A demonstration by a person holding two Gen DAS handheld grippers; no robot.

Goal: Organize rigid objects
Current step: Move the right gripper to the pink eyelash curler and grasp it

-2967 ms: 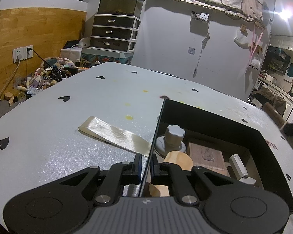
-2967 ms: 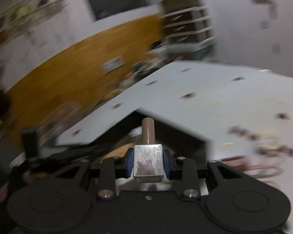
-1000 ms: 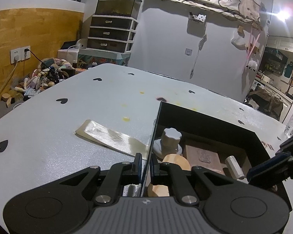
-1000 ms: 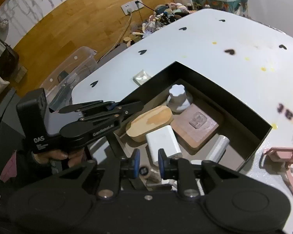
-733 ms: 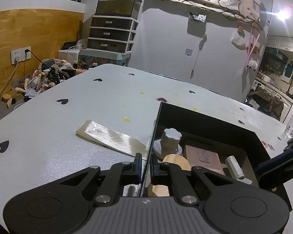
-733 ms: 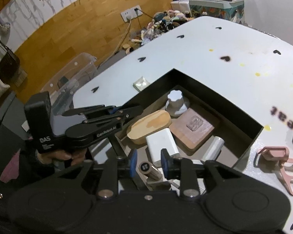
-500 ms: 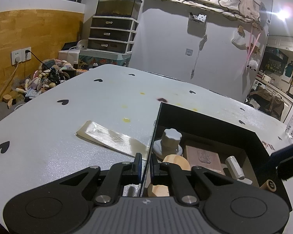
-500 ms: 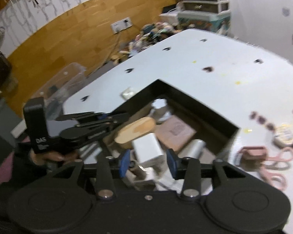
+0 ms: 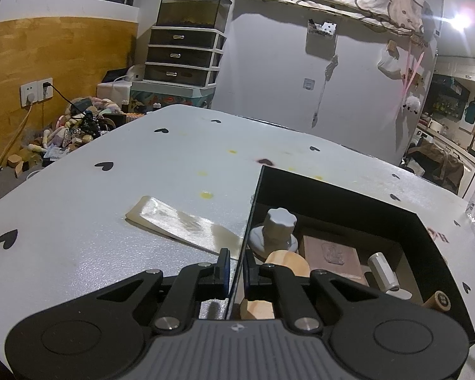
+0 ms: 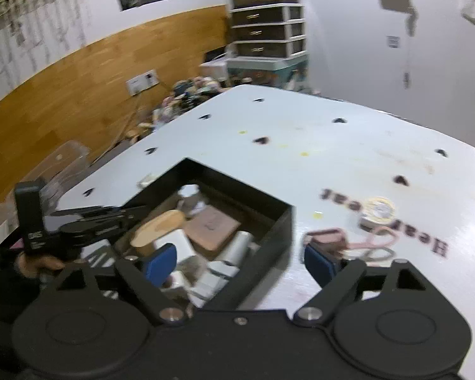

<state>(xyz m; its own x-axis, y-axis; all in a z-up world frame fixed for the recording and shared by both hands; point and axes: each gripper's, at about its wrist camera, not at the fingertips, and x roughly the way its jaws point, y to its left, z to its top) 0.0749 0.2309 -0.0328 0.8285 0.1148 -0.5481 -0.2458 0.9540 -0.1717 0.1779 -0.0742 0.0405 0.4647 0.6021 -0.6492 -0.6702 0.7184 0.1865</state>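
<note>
- left gripper (image 9: pixel 235 266) clamped on black box (image 9: pixel 338 193) wall, steadying it.
- right gripper (image 10: pixel 240 261) jaws just opened wide, nothing between; bottle (image 9: pixel 439 300) lies inside the box.
- Next, likely: pink scissors (image 10: pixel 357 243) just beside box; needs a grip.

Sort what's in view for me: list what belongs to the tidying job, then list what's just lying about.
Part of the job:
- black box, its wall clamped by the left gripper
- grey knob, wooden block, brown tile, white cylinder inside it
- pink scissors and tape roll on the table
- right gripper, open, empty

Lying about:
- clear packet
- drawer unit
</note>
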